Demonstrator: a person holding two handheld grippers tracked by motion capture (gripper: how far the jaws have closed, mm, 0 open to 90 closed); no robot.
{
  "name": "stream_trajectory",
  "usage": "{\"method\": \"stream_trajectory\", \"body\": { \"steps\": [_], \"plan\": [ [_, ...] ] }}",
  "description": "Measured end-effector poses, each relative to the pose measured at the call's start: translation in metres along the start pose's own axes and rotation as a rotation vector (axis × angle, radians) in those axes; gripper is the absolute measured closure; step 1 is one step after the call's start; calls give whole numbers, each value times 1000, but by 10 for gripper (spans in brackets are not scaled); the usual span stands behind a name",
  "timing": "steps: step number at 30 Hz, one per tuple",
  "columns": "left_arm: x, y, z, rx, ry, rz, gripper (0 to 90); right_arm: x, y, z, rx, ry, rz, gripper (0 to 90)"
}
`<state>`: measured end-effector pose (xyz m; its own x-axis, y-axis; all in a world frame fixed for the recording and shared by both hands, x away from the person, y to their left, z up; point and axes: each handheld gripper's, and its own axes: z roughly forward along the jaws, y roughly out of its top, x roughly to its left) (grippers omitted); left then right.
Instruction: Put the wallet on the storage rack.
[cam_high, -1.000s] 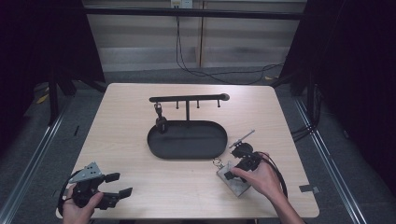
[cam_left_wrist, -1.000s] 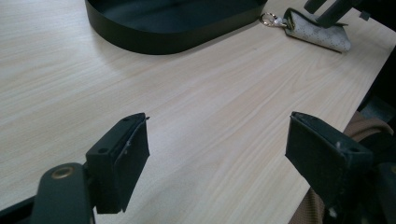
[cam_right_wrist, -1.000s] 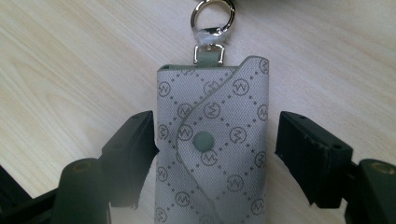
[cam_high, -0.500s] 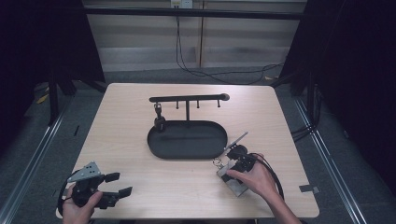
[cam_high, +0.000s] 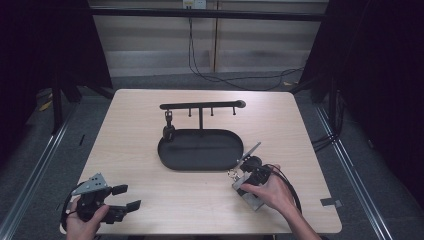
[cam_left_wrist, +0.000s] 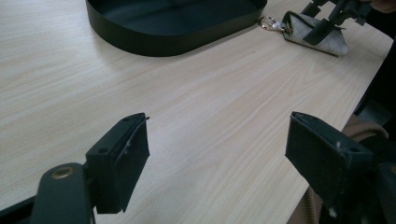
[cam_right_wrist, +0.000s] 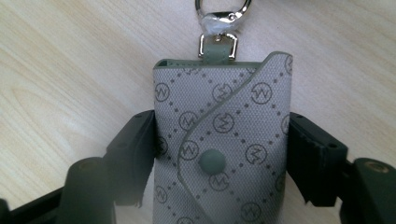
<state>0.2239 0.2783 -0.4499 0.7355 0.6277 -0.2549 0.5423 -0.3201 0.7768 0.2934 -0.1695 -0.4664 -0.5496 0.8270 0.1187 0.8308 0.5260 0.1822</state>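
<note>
My right gripper has just been closing, and its jaws now clamp the two sides of a grey patterned key pouch with a snap button and a metal clasp; the pouch lies on the wooden table, just beside the right end of the black oval tray; a black hook rack stands behind the tray; my left gripper hangs above the table's near left corner, jaws spread wide, grasping nothing.
</note>
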Motion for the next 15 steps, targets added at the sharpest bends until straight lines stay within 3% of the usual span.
{"method": "stream_trajectory", "body": {
  "steps": [4, 15],
  "plan": [
    [0, 1, 0, 2, -2, 5, 213, 3, 2, -2, 25, -25, -2, 340],
    [0, 0, 1, 13, -3, 7, 213, 3, 9, -13, 52, -22, 0, 344]
  ]
}}
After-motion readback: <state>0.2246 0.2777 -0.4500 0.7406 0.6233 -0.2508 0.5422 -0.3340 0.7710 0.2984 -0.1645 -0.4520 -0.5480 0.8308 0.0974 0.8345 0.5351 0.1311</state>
